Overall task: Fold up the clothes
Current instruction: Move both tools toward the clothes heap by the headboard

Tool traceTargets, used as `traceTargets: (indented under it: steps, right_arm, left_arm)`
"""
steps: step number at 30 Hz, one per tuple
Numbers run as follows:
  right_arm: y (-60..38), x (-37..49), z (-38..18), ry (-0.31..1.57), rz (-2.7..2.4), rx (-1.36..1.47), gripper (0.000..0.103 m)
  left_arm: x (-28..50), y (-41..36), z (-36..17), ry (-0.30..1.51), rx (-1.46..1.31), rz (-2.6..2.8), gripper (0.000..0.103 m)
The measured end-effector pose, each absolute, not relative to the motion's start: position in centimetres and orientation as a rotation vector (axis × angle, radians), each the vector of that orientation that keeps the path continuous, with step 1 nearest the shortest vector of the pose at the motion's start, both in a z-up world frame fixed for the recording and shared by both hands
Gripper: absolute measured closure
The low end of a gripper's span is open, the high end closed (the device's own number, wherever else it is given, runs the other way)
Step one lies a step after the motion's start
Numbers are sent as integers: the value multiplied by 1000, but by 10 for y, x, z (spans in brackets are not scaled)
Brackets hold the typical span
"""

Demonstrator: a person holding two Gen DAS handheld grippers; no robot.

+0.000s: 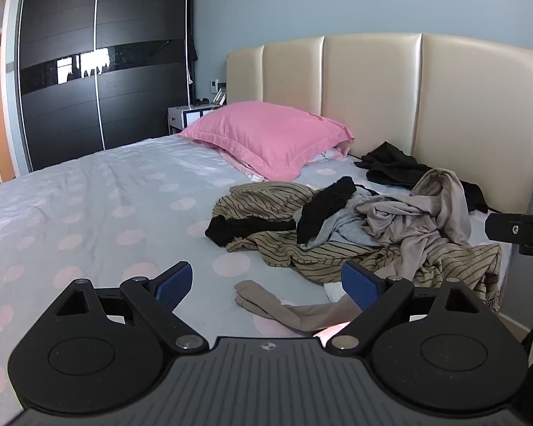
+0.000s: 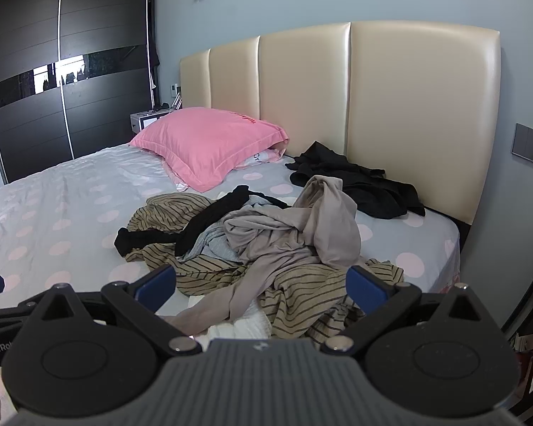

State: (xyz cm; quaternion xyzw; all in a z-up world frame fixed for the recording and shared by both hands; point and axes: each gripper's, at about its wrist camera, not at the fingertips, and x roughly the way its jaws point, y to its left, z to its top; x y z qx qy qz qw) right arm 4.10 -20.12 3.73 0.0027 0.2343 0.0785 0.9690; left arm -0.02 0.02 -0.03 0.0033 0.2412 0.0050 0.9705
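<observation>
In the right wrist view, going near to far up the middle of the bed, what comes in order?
Right gripper, open → tan striped garment → beige-grey garment heaped on the pile → black garment lying apart by the headboard → cream padded headboard.

One pink pillow (image 1: 270,138) sits mid-frame; one tangled clothes pile (image 1: 355,230) lies right of centre; one separate black garment (image 2: 359,181) lies upper right; two sliding wardrobe doors (image 1: 99,78) fill the upper left.
</observation>
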Motion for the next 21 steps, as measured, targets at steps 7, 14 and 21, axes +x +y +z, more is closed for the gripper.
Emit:
traceTargets:
  steps: [7, 14, 21]
  right_arm:
    - [-203, 43, 37, 474, 159, 6, 1]
    - [-203, 43, 36, 474, 161, 3, 1]
    - [-200, 41, 37, 473, 163, -5, 1]
  left_arm:
    - [-4, 4, -7, 506, -10, -7, 11]
    - [-3, 0, -7, 532, 8, 2, 11]
    - [-1, -1, -9, 557, 10, 2, 11]
